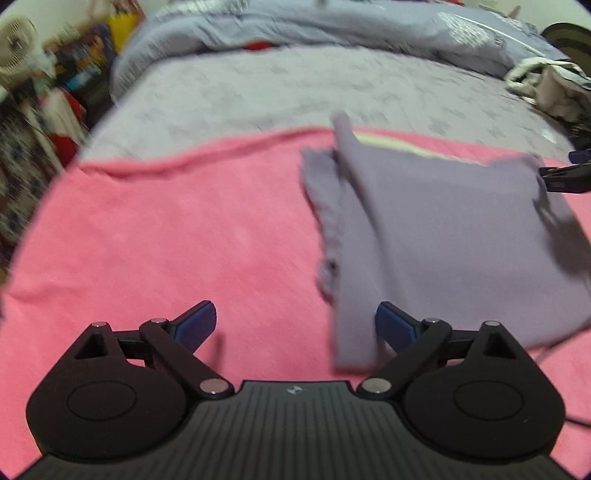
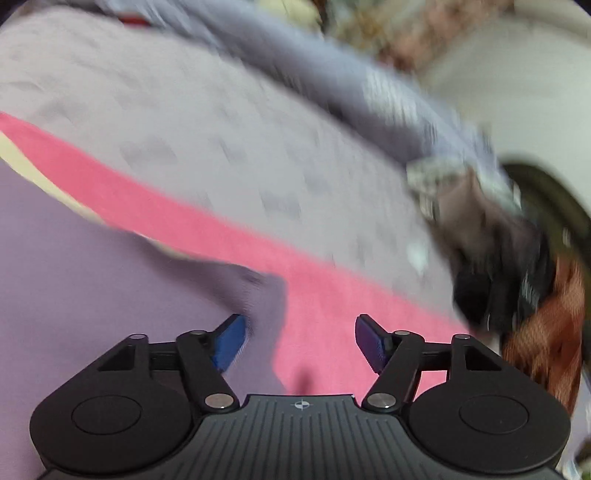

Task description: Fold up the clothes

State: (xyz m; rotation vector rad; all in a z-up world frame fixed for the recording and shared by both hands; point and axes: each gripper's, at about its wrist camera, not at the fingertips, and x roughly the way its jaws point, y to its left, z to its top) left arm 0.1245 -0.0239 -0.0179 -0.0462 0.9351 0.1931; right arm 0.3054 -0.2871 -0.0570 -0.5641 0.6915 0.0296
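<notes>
- On the far left of your left view there is a messy shelf (image 1: 55,85) full of things, too blurry to name.
- Your left gripper (image 1: 295,325) is wide open. Its two blue fingers (image 1: 195,323) stand far apart and hold nothing.
- Under that gripper lies a pink blanket (image 1: 166,229), spread flat on the bed.
- Behind the pink blanket you see the grey bed sheet (image 1: 277,92), and past that a bunched-up blue-grey quilt (image 1: 332,29).
- To the right of your left gripper sits the purple cloth (image 1: 443,240). It is folded into a flat shape on the pink blanket. Its near corner comes down just beside the right finger of this gripper; you cannot tell if they touch.
- A thin bit of pale yellow cloth (image 1: 399,146) peeks out behind the purple cloth.
- At the right edge of your left view, the tip of your right gripper (image 1: 565,177) is at the far right corner of the purple cloth.
- In your right view, the right gripper (image 2: 301,341) is open too, with nothing between its fingers.
- Its left blue finger (image 2: 231,345) is at the edge of the purple cloth (image 2: 92,295). Its other finger is over the pink blanket (image 2: 321,317).
- Far right lies a blurry pile of clothes (image 2: 517,258).
</notes>
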